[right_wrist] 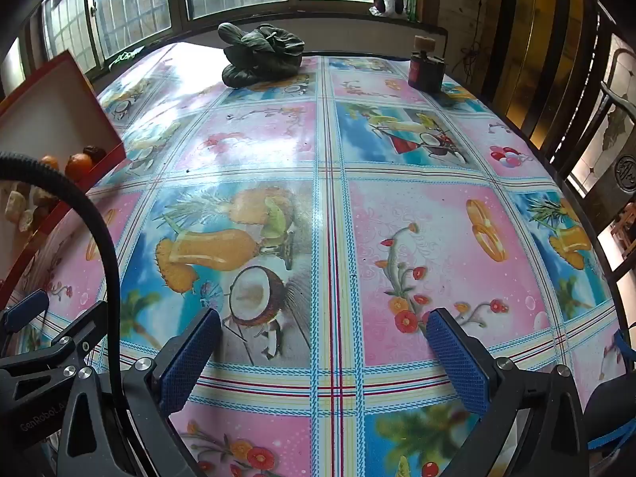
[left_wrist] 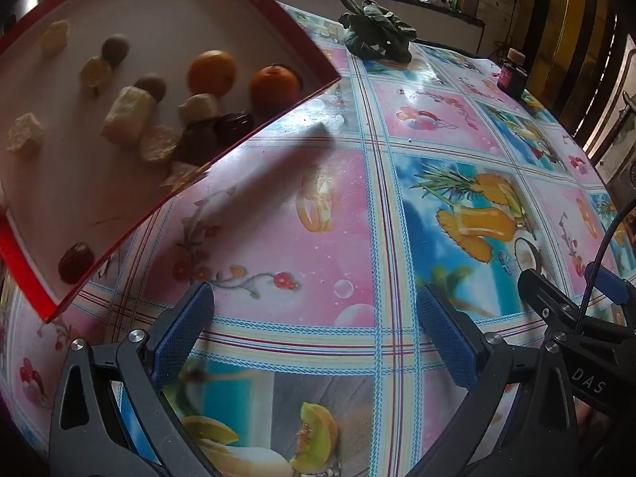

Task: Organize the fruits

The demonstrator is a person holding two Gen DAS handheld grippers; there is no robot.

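Legible writing: "DAS" on the right tongs' (left_wrist: 572, 290) black body in the left wrist view, "GenRobot" on the left tongs' body in the right wrist view; the dark jar's (right_wrist: 427, 71) label was too small to read. Desk (right_wrist: 397, 238) under a glossy fruit-and-flower oilcloth below barred windows, leafy greens (right_wrist: 258, 55) at the far edge, wide bare cloth ahead of both tools. Left tongs (left_wrist: 314, 338) and right tongs released, gripping nothing; oranges (left_wrist: 274, 87), dates and pale fruit pieces lay in the red-rimmed tray (left_wrist: 24, 254) at left
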